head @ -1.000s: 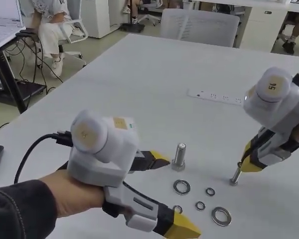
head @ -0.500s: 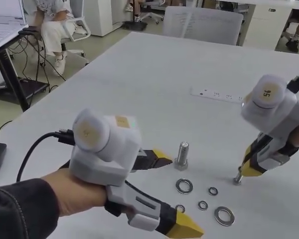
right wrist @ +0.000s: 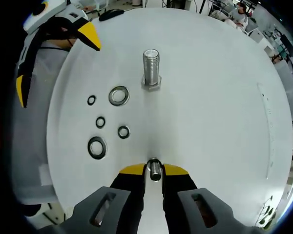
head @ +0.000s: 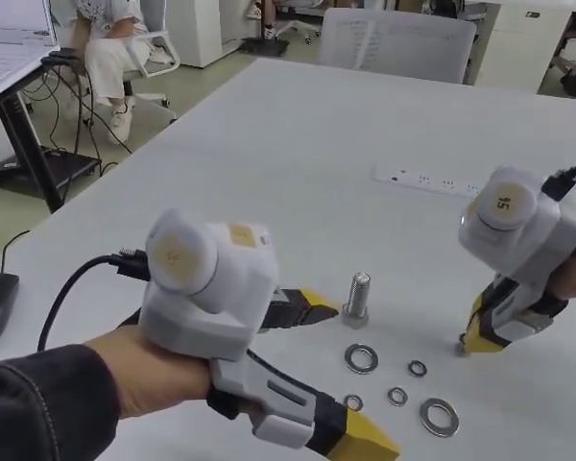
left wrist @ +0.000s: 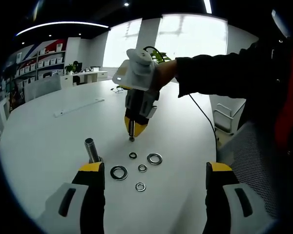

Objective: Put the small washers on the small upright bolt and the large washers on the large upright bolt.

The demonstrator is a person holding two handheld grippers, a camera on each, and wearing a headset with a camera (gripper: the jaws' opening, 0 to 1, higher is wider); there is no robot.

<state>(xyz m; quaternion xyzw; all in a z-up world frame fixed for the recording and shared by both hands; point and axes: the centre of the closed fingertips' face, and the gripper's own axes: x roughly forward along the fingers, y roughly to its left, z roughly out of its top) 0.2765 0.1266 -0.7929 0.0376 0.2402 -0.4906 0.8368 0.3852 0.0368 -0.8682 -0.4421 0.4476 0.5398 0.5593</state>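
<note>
Washers (head: 396, 396) are lying flat on the table (head: 269, 173), directly ahead of our left gripper (left wrist: 155, 168), which is hanging wide open and empty; our right gripper (head: 475, 338) is pinching the small bolt (right wrist: 155, 169) upright just beside them.

The left gripper (head: 348, 377) and the right gripper (head: 478, 338) are made with black jaws, yellow tips and pale grey bodies. A black cable (head: 72, 288) is attached to the left one. A dark long sleeve (head: 38, 403) is worn on each arm.
</note>
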